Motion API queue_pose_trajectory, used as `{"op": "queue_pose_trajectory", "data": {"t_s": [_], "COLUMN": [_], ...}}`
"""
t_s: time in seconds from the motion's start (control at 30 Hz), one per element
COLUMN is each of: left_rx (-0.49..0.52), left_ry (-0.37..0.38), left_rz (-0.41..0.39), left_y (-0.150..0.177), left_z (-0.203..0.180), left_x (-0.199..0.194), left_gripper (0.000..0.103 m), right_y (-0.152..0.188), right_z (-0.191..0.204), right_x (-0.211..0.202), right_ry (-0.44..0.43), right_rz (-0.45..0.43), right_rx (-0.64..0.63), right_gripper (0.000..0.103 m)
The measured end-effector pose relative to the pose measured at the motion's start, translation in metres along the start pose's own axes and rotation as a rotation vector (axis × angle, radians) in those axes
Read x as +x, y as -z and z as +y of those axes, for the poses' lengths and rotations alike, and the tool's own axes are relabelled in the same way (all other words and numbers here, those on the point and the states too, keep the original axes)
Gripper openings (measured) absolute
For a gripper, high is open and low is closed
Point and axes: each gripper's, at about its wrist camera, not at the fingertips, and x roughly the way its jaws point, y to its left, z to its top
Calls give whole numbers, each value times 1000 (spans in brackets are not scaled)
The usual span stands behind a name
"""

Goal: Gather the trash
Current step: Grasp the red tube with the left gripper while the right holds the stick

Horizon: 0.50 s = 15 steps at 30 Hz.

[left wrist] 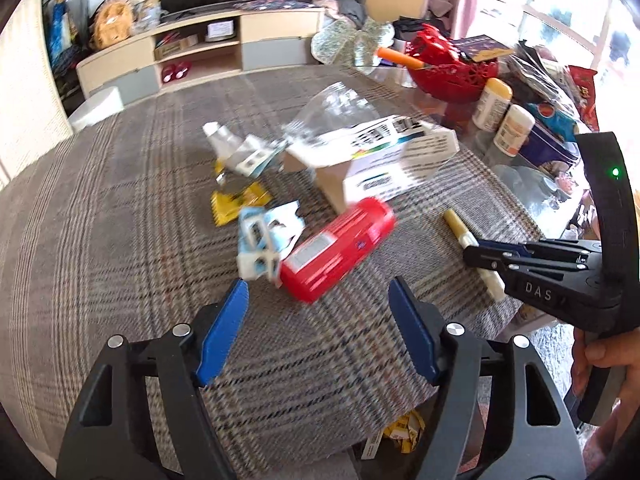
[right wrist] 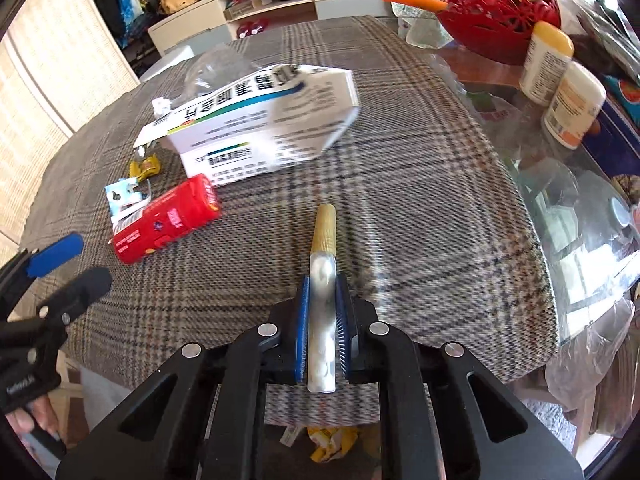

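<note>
My right gripper (right wrist: 323, 280) is shut on a clear tube with a gold cap (right wrist: 322, 276), held just above the plaid cloth; in the left wrist view the tube (left wrist: 460, 226) sticks out past the right gripper (left wrist: 470, 254). My left gripper (left wrist: 318, 286) is open and empty, just short of a red canister (left wrist: 338, 248) lying on its side. Around it lie a white medicine box (left wrist: 380, 160), torn blue-white packaging (left wrist: 264, 238), a yellow wrapper (left wrist: 236, 202) and a clear plastic bag (left wrist: 336, 106). The red canister (right wrist: 168, 220) and box (right wrist: 260, 128) also show in the right wrist view.
A red basket (left wrist: 452, 68), two white bottles (left wrist: 492, 104) and snack bags crowd the glass table (right wrist: 560, 208) on the right. Below the table's near edge lies yellow trash (right wrist: 332, 442). A low TV cabinet (left wrist: 200, 52) stands behind the table.
</note>
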Motion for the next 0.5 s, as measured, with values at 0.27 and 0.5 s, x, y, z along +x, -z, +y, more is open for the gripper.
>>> {"op": "queue_pose_trajectory", "data": {"t_s": [0.27,0.5], "left_rx": [85,185], "left_ry": [47,57], "left_rz": [33,108], "left_y": [-29,-27], "left_z": [-20,-26], "left_x": [36,68], "left_gripper": [61,52], "right_y": [-1,-9], "right_z": [-18,-18], "right_x": [-1,3], "right_ry": [-63,-70], "right_rz": [15,-4], "right_rx": [14,8], "right_gripper": [14,14]}}
